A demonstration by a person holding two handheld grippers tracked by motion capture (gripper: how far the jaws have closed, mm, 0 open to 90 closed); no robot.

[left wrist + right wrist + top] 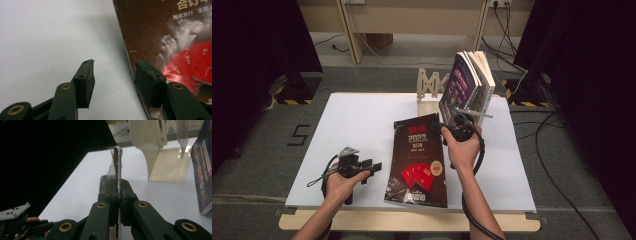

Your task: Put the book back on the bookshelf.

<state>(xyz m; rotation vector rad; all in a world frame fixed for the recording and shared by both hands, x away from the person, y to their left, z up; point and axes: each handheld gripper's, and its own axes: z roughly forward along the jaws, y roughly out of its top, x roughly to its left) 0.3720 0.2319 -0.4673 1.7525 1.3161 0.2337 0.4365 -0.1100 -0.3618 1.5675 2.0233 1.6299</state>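
A dark book with red cards on its cover lies on the white table, its far end raised a little. My right gripper is shut on the book's far right corner. In the right gripper view the jaws pinch the thin book edge, seen end-on. My left gripper rests low at the book's left side and is open. In the left gripper view its jaws stand apart over the table, one at the cover's edge, and nothing is between them.
Several books lean upright at the table's back right beside a cream wooden bookend. A purple cover and the bookend stand ahead of the right gripper. Cables lie on the floor at the right.
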